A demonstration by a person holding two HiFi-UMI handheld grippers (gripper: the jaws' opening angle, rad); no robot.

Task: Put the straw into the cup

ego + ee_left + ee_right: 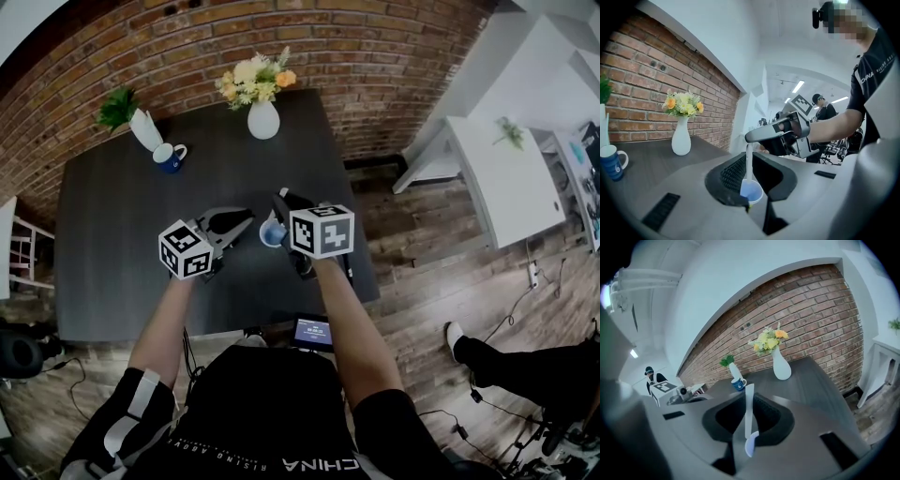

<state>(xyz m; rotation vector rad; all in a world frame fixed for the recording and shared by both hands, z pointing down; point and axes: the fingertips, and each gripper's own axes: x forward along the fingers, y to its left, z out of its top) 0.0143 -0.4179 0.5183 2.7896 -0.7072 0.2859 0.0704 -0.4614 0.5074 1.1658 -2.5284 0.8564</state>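
Note:
A small light-blue cup (272, 233) sits between the jaws of my left gripper (242, 223), which is shut on it just above the dark table (122, 244). In the left gripper view the cup (751, 191) shows its open mouth, and a white straw (749, 161) hangs straight down into it. The straw's top is pinched in my right gripper (751, 138), which hovers over the cup. In the right gripper view the straw (749, 413) runs along the shut jaws and meets the cup's rim (751, 445). In the head view my right gripper (284, 208) is right beside the cup.
At the table's far edge stand a white vase of flowers (263, 117), a blue mug (169, 157) and a white vase with a green plant (141, 127). A brick wall (309, 47) lies behind. A white table (506, 178) and a person's leg (525, 366) are to the right.

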